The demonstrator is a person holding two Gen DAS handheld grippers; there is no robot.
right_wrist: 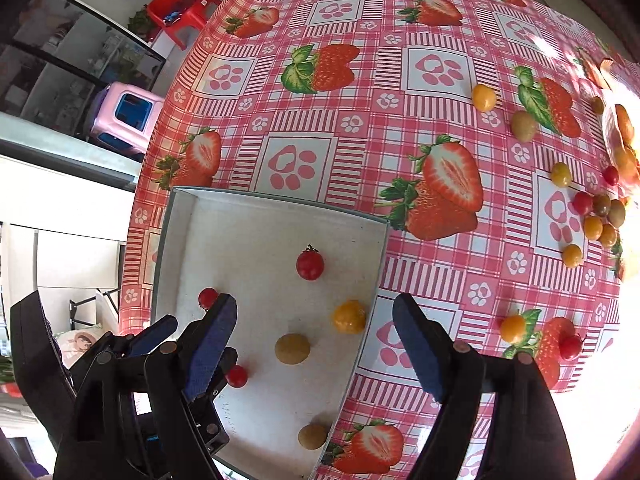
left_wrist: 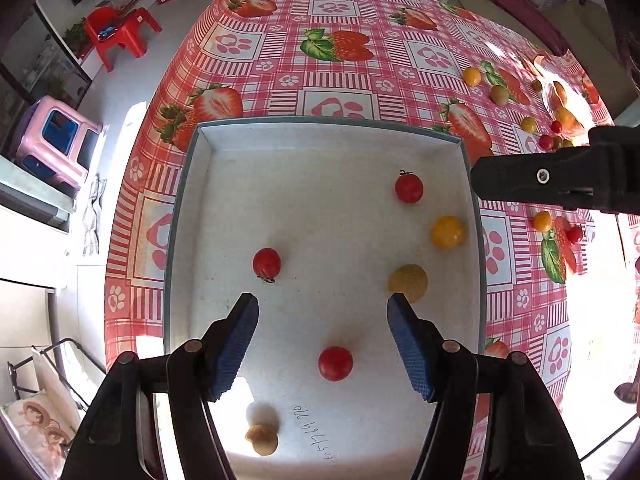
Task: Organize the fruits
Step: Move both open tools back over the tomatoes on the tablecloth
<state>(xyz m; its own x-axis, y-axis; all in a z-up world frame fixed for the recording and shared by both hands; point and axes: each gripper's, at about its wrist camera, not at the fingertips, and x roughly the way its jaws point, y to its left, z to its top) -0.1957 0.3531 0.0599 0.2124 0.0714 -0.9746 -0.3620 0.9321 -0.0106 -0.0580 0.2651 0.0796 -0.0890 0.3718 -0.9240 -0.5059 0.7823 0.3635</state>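
You are holding your left gripper (left_wrist: 322,312) over the shallow white cardboard tray (left_wrist: 320,130), its blue fingers (left_wrist: 236,350) standing wide with nothing between them. Your right gripper (right_wrist: 314,346) is hovering over the tray's right edge, fingers wide and empty too. Three red cherry tomatoes (left_wrist: 335,363) and yellow ones are lying inside the tray; more fruits (right_wrist: 592,216) are sitting scattered on the strawberry-print surface (right_wrist: 360,120) right of it.

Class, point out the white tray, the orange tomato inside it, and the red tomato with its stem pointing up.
white tray (left_wrist: 320,152), left wrist view, bare floor.
orange tomato (left_wrist: 447,232), left wrist view, middle.
red tomato (left_wrist: 409,188), left wrist view, middle of its skin.
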